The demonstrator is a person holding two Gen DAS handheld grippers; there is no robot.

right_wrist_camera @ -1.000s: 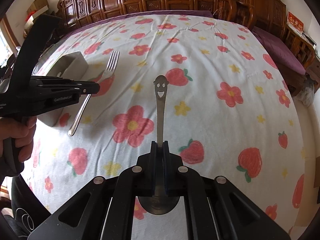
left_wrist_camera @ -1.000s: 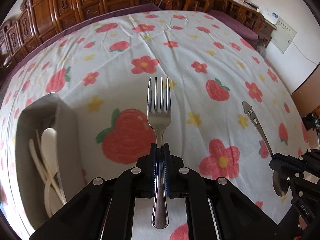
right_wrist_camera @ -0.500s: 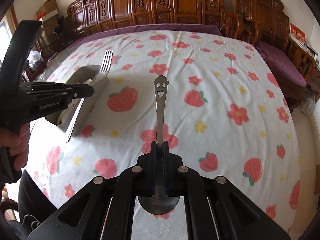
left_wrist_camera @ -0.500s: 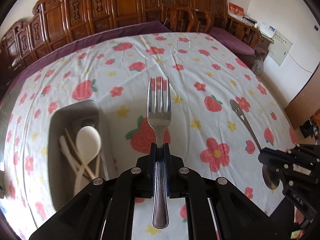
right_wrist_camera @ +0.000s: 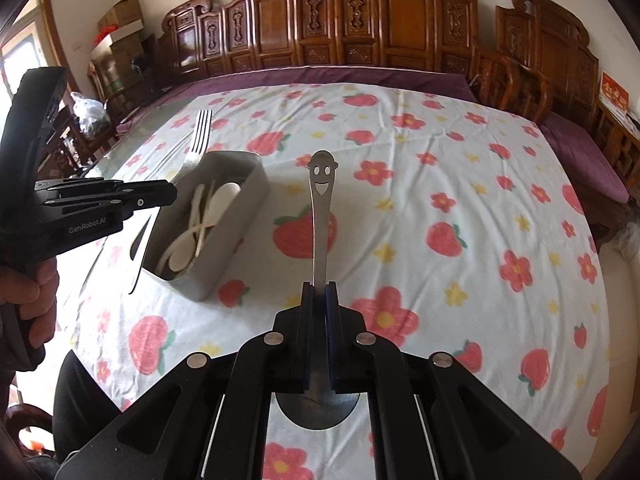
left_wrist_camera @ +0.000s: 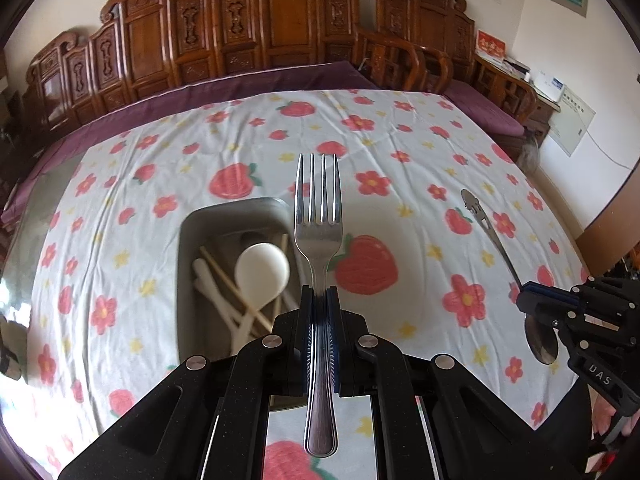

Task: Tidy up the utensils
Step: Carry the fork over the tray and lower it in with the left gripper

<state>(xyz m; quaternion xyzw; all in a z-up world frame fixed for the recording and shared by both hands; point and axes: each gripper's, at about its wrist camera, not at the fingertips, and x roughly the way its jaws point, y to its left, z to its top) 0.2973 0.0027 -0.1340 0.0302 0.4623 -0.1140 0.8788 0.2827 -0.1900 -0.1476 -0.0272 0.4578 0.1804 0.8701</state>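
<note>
While clamped, steel fork [left_wrist_camera: 318, 240] shines.

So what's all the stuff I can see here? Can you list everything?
fork: 1, silver, held in the left gripper, over the bin's edge
spoon: 1, silver, smiley face on its handle, held in the right gripper
bin: 1, grey, on the cloth
white spoons: at least 2, white, inside the bin
chopsticks: a pair or so, pale wood, inside the bin
cloth: 1, white with red strawberries and flowers, covers the table
carved chairs: several, brown wood, behind the table
left gripper: 1, black, shut on the fork
right gripper: 1, black, shut on the spoon
</note>
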